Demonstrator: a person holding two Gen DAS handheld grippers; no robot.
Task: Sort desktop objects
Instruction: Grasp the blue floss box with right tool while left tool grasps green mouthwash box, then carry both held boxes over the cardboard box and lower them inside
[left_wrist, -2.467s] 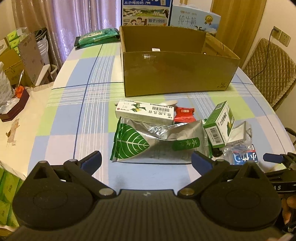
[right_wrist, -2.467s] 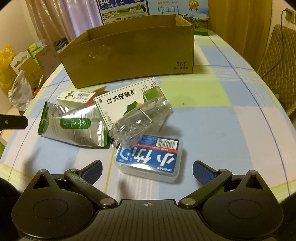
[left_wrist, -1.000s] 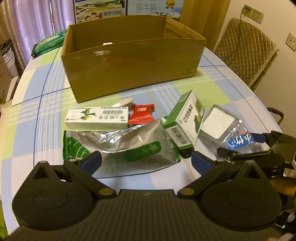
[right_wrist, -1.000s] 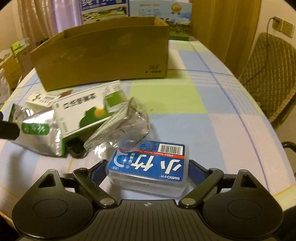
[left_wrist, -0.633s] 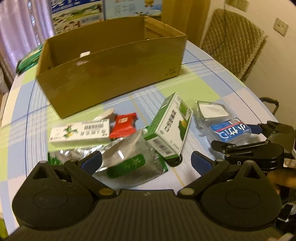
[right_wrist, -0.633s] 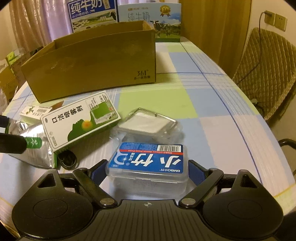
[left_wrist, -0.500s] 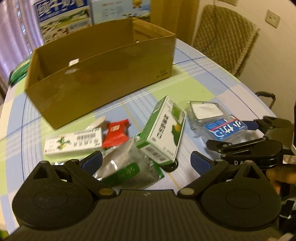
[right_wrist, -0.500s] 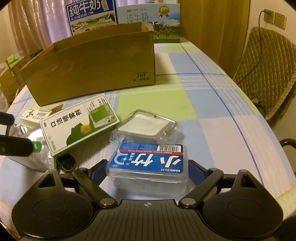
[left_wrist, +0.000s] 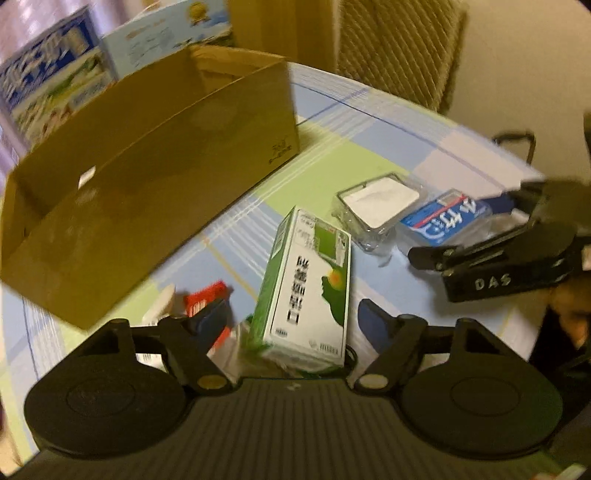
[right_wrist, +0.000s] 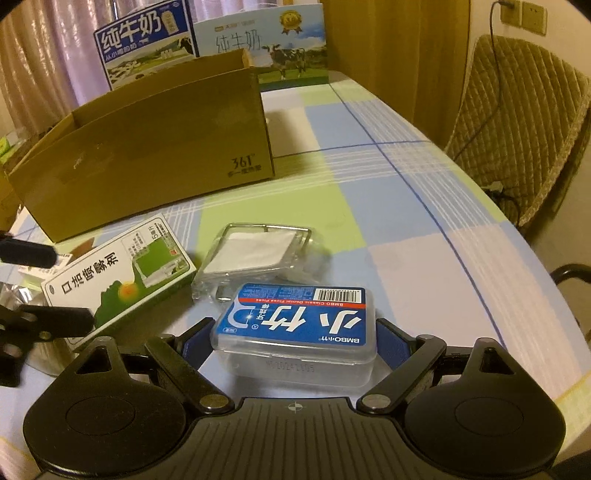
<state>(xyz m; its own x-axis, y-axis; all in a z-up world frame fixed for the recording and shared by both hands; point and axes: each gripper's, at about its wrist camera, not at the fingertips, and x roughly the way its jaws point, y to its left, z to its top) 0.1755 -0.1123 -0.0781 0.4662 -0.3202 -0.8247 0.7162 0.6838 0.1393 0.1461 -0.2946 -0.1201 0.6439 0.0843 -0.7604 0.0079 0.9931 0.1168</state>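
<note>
1. My right claw is clenched on the floss box: both blue pads press its short ends, so I judge it ready to carry to the carton, the likely sorting bin.
2. My left claw is spread wide, straddling the green box, which lies between the fingers; neither pad touches it, so this looks like lining up for a grip.
3. The clear case lies on the table just beyond the floss box, near the green box.
4. The left view is blurred; the red packet and the white thing beside it are partly behind my finger and hard to identify.
5. Whether the floss box is lifted or resting, I cannot tell. The carton's inside is mostly hidden.
</note>
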